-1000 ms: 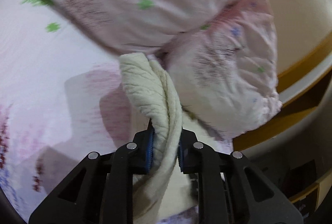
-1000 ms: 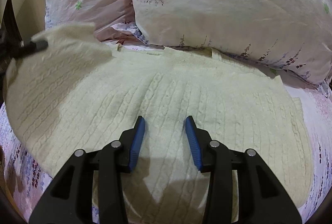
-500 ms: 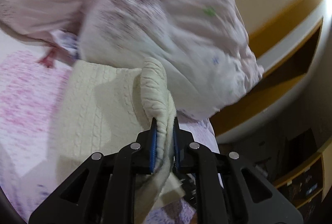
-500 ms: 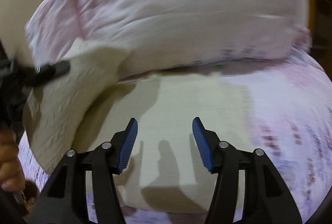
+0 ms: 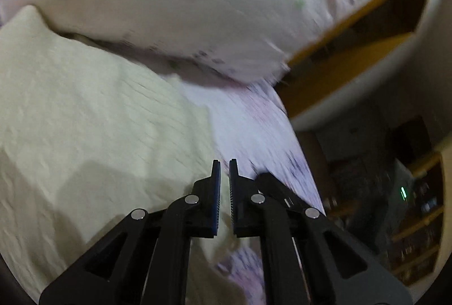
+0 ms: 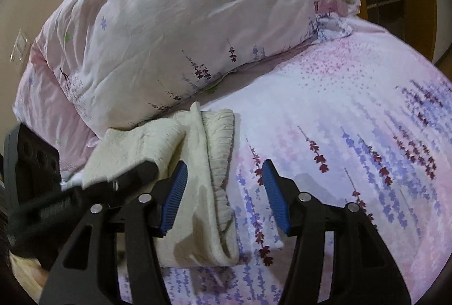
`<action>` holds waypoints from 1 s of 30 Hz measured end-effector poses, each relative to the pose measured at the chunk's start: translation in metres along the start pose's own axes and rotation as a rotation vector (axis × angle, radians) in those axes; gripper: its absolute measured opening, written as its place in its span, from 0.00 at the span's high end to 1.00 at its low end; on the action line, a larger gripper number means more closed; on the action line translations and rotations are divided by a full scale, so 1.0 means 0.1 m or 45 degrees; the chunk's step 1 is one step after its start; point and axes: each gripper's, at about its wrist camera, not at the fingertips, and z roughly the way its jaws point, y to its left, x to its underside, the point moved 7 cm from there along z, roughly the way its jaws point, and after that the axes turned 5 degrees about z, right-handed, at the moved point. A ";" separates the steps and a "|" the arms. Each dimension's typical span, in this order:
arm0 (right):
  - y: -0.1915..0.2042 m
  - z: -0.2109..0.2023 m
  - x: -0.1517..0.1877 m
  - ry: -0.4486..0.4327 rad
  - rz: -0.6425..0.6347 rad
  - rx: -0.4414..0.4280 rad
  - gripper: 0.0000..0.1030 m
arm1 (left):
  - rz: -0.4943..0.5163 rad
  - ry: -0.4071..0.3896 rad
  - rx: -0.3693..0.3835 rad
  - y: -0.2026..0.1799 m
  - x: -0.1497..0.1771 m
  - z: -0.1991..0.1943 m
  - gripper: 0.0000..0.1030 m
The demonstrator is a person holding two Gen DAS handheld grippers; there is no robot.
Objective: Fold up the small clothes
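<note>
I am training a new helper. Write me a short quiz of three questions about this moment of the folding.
1. True or false: the right gripper is shut on the sweater.
2. What lies just behind the sweater? A) pillow B) basket C) chair
3. Fill in: the sweater lies on a ___-printed bedsheet.

Key: 1 false, its jaws stand open; 2 A; 3 floral.

1. The left wrist view looks along its fingers from close above the cream sweater (image 5: 93, 118), facing the pillow (image 5: 197, 8) and shelving beyond.
2. The right wrist view faces the same pillow (image 6: 180, 30) across the bedsheet (image 6: 353, 118), sharing the sweater (image 6: 197, 163).
</note>
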 end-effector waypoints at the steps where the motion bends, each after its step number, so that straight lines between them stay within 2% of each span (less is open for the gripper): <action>1: 0.00 0.01 -0.03 0.010 0.018 -0.023 0.47 | 0.022 0.012 0.029 -0.05 0.02 -0.04 0.93; 2: 0.00 0.00 -0.04 0.027 0.043 -0.059 0.47 | 0.044 0.005 0.047 -0.08 0.04 -0.17 0.89; 3: 0.03 0.01 -0.05 0.051 0.076 -0.121 0.46 | 0.055 -0.015 0.056 -0.08 0.05 -0.30 0.75; 4: 0.05 0.01 -0.05 0.075 0.102 -0.176 0.46 | 0.061 -0.032 0.058 -0.07 0.05 -0.41 0.55; 5: 0.09 0.03 -0.05 0.110 0.129 -0.243 0.45 | 0.066 -0.094 0.047 -0.02 0.04 -0.65 0.48; 7: 0.23 0.09 -0.02 0.211 0.169 -0.383 0.41 | 0.060 -0.188 -0.021 0.11 0.01 -0.96 0.41; 9: 0.37 0.19 0.04 0.305 0.181 -0.441 0.40 | 0.021 -0.272 -0.123 0.35 -0.03 -1.29 0.38; 11: 0.47 0.28 0.11 0.380 0.164 -0.438 0.38 | -0.013 -0.295 -0.247 0.60 -0.05 -1.44 0.38; 13: 0.54 0.42 0.18 0.435 0.139 -0.384 0.38 | -0.054 -0.275 -0.364 0.85 -0.03 -1.49 0.38; 15: 0.58 0.53 0.23 0.470 0.142 -0.375 0.38 | -0.107 -0.212 -0.420 1.06 0.04 -1.42 0.38; 18: 0.61 0.64 0.24 0.490 0.174 -0.383 0.40 | -0.134 -0.140 -0.416 1.17 0.16 -1.27 0.38; 20: 0.63 0.67 0.24 0.478 0.172 -0.375 0.49 | -0.133 -0.128 -0.406 1.19 0.19 -1.22 0.38; 24: 0.65 0.78 0.19 0.451 0.210 -0.388 0.53 | -0.175 -0.105 -0.350 1.20 0.25 -1.14 0.38; 27: 0.66 0.83 0.19 0.435 0.176 -0.345 0.62 | -0.216 -0.091 -0.309 1.21 0.33 -1.08 0.38; 28: 0.69 0.84 0.19 0.428 0.143 -0.334 0.68 | -0.223 -0.087 -0.301 1.21 0.35 -1.07 0.38; 29: 0.73 0.84 0.19 0.412 0.104 -0.315 0.82 | -0.224 -0.084 -0.299 1.22 0.37 -1.07 0.38; 30: 0.76 0.84 0.19 0.389 0.060 -0.293 0.83 | -0.222 -0.082 -0.299 1.22 0.39 -1.07 0.38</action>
